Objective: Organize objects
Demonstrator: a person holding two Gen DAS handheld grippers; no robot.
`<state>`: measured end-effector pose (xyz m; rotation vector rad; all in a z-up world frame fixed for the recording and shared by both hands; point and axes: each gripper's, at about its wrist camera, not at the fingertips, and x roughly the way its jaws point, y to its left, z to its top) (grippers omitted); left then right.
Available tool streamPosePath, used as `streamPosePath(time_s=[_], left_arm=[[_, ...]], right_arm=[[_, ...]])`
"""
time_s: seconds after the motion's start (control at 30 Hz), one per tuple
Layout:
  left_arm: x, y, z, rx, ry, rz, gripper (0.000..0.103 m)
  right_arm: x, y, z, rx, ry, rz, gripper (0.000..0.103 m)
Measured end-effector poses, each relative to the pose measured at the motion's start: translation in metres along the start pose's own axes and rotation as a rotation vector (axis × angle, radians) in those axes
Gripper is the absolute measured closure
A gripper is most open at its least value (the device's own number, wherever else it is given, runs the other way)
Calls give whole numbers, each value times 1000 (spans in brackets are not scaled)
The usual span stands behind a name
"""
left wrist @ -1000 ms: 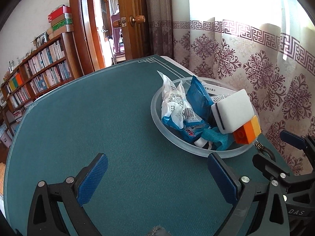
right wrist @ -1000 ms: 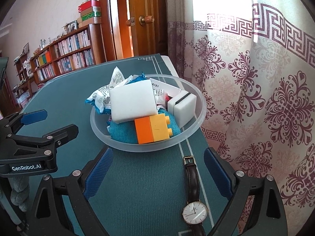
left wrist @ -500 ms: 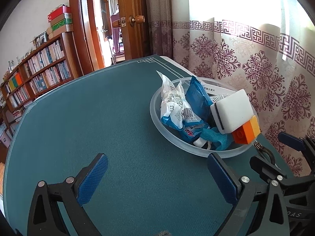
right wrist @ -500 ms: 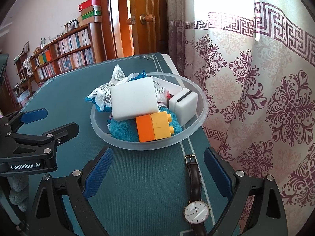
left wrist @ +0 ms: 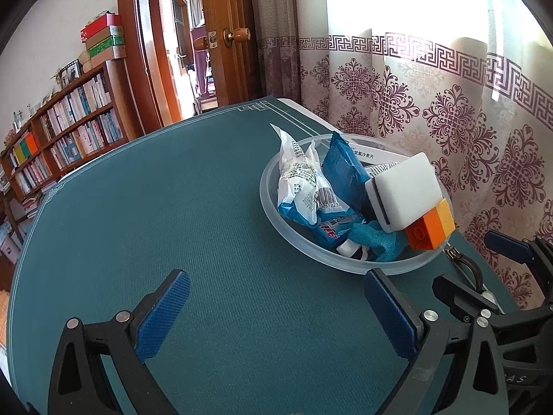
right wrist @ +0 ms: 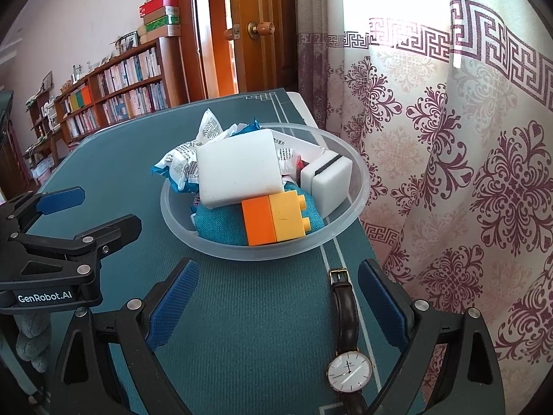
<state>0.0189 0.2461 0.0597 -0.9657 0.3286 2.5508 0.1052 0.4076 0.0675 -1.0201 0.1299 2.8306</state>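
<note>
A clear plastic bowl (right wrist: 345,231) (left wrist: 276,218) on the green table holds snack packets (left wrist: 300,186), a white sponge block (right wrist: 238,169) (left wrist: 404,186), an orange-and-yellow toy brick (right wrist: 276,219) (left wrist: 430,228), a teal cloth (right wrist: 217,224) and a white eraser block (right wrist: 326,183). A wristwatch (right wrist: 349,346) with a dark strap lies on the table in front of the bowl, between my right gripper's fingers. My right gripper (right wrist: 276,306) is open around it, just short of the bowl. My left gripper (left wrist: 276,311) is open over bare table, left of the bowl, holding nothing.
A patterned curtain (right wrist: 466,173) hangs right beside the table's right edge. A bookshelf (left wrist: 62,138) and a wooden door (left wrist: 228,45) stand beyond the far edge. The green table cloth (left wrist: 155,207) spreads wide to the left of the bowl.
Both grippers have drifted very slightly; the bowl sits a touch farther left in the left wrist view. Both stay open and nothing was taken hold of.
</note>
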Motion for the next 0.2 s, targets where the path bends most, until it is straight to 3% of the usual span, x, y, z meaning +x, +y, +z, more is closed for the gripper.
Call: streamPosePath(time_s=[0.2], left_arm=[[0, 0, 0, 0, 1, 1, 0]], right_arm=[[1, 1, -2, 1, 2, 0, 8]])
